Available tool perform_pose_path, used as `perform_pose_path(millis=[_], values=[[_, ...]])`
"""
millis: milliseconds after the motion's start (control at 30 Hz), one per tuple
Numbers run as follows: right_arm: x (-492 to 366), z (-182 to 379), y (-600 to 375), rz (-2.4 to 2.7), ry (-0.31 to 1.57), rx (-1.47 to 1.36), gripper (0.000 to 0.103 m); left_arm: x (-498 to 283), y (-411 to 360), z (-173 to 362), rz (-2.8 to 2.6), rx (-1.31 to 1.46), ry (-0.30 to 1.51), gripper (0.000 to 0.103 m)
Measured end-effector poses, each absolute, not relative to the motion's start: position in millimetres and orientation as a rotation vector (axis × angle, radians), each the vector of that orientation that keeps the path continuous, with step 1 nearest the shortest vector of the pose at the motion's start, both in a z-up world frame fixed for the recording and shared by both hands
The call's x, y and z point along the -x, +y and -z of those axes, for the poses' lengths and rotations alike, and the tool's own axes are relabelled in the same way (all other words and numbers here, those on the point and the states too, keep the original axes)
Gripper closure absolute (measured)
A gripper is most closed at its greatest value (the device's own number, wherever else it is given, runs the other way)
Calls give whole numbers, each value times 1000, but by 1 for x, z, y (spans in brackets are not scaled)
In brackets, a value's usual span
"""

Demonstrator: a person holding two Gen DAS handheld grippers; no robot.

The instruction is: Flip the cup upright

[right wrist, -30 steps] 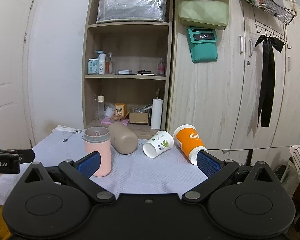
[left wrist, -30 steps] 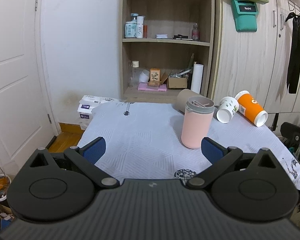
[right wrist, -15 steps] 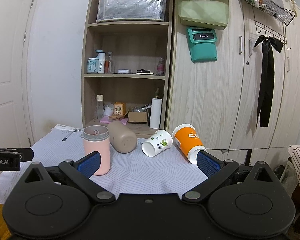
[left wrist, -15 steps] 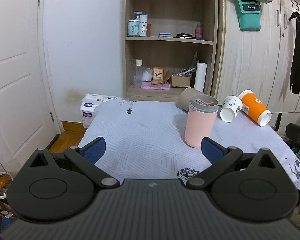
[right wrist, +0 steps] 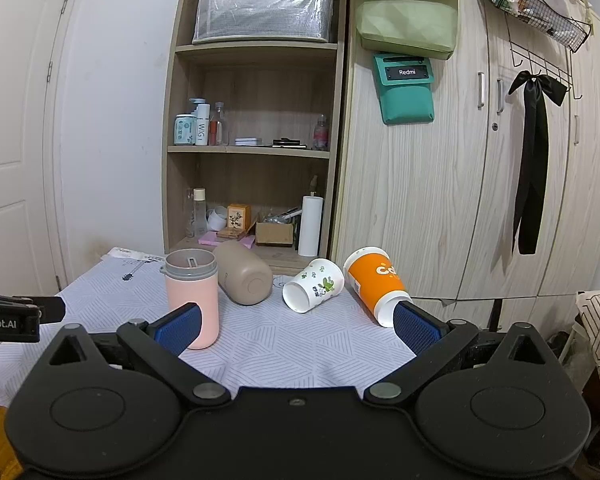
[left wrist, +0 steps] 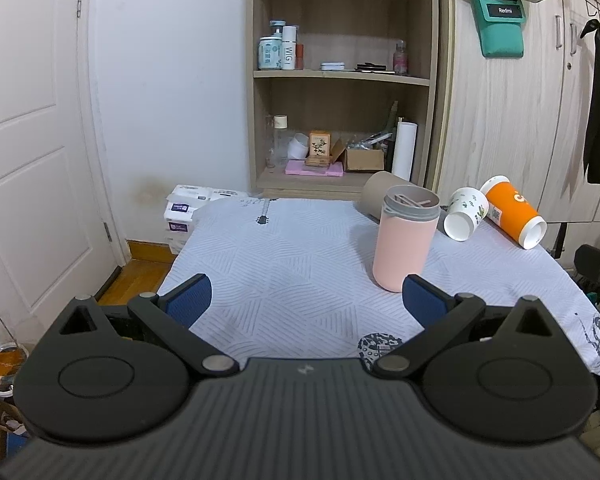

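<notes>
The left gripper (left wrist: 306,300) has its blue-padded fingers (left wrist: 188,300) spread wide apart with nothing between them, low in the left wrist view, above the near edge of the white patterned tablecloth (left wrist: 292,264). Just past its right-hand pad, right of centre, a pink tumbler (left wrist: 404,244) with a grey rim stands upright on the cloth.

The right gripper (right wrist: 296,328) is likewise spread wide and holds nothing, in the lower middle of its own view. Its left pad overlaps the pink tumbler's base in the picture, and its right pad sits in front of the open mouth of an orange paper cup (right wrist: 374,284), which lies on its side at centre right. Whether either pad touches cannot be told.

Between these, a white paper cup with green leaf print (right wrist: 314,285) lies on its side, mouth toward the lower left. A beige tumbler (right wrist: 242,278) lies on its side just behind the pink one. A wooden shelf unit (right wrist: 256,148) stands behind the table.
</notes>
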State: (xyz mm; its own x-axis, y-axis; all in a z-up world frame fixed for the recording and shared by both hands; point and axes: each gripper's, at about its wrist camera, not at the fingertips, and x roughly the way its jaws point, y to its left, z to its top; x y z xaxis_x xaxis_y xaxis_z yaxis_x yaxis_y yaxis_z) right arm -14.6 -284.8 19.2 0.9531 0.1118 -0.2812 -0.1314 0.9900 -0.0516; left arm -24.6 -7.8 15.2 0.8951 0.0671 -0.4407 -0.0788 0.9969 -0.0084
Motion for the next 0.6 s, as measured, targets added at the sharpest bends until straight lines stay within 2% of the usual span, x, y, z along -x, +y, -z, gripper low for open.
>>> perform_pose_path(millis=[600], values=[[16,-19,-285,-124,275,83,0,27,-10,-14,-83,10,453,0]])
